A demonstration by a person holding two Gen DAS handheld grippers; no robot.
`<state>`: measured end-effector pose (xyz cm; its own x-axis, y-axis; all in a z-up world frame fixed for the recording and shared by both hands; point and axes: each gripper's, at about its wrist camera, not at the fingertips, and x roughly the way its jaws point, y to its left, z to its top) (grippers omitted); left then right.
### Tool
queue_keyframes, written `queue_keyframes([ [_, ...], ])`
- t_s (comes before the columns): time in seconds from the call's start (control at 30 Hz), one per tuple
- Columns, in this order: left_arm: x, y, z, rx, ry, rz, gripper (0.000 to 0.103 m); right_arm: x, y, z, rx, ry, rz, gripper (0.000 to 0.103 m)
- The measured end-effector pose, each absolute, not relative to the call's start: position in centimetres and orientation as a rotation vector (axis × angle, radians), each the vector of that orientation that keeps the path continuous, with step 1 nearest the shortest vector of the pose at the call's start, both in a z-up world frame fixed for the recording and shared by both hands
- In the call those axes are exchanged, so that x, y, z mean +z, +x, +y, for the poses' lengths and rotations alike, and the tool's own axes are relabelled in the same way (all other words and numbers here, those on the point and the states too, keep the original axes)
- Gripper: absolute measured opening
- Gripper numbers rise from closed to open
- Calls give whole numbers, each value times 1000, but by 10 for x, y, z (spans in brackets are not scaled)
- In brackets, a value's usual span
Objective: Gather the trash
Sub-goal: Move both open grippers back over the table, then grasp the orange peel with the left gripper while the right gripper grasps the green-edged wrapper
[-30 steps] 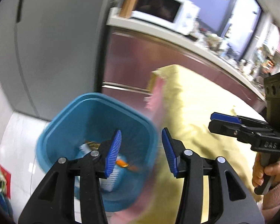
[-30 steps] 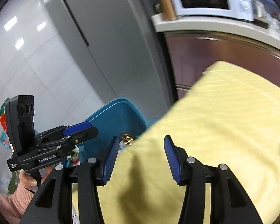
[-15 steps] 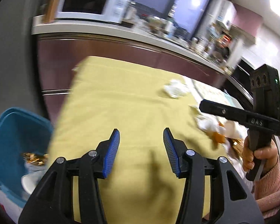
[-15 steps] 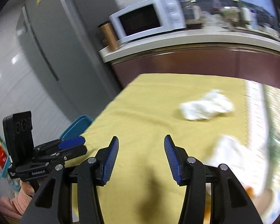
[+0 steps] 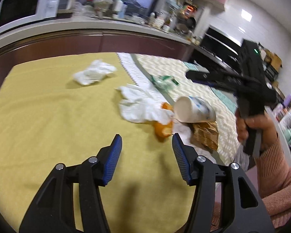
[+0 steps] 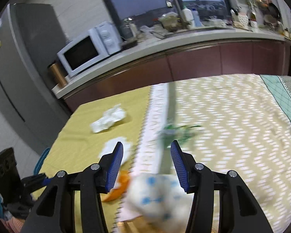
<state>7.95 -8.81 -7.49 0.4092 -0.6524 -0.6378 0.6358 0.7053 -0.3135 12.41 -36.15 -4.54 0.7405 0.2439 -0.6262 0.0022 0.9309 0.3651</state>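
Trash lies on the yellow tablecloth: a crumpled white tissue, a larger white tissue, orange peel, a paper cup on its side, a brown wrapper and a green wrapper. My left gripper hovers just short of the peel, its jaws opening with nothing between them. My right gripper is open and empty above the blurred cup and the peel. A hand holds it at the right of the left wrist view.
A kitchen counter with a white microwave runs behind the table. A grey fridge stands at the left. The rim of a blue bin shows beside the table's left edge. A zigzag-patterned cloth covers the table's right part.
Both grippers have swung right, from the blue bin on the floor to over the table. The tissues, cup and peel have come into view. The left jaws stand a little wider.
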Motion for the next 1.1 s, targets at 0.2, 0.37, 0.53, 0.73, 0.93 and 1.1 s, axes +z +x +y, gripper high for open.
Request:
queue_keyframes([
  [0.2, -87, 85, -121, -831, 8, 864, 54, -63, 149, -394, 120, 346, 802, 50],
  [0.37, -96, 93, -138, -832, 16, 899, 52, -75, 170, -398, 144, 329, 857, 50],
  [0.53, -103, 100, -148, -832, 21, 937, 43, -88, 183, -397, 162, 320, 909, 48],
  [0.73, -110, 106, -155, -842, 5, 963, 22, -97, 189, -400, 195, 345, 917, 16],
  [0.93, -108, 106, -149, -842, -9, 942, 18, -91, 180, -402, 183, 347, 879, 9],
  [1.1, -103, 104, -137, -854, -19, 920, 17, -79, 169, -403, 176, 342, 839, 7],
])
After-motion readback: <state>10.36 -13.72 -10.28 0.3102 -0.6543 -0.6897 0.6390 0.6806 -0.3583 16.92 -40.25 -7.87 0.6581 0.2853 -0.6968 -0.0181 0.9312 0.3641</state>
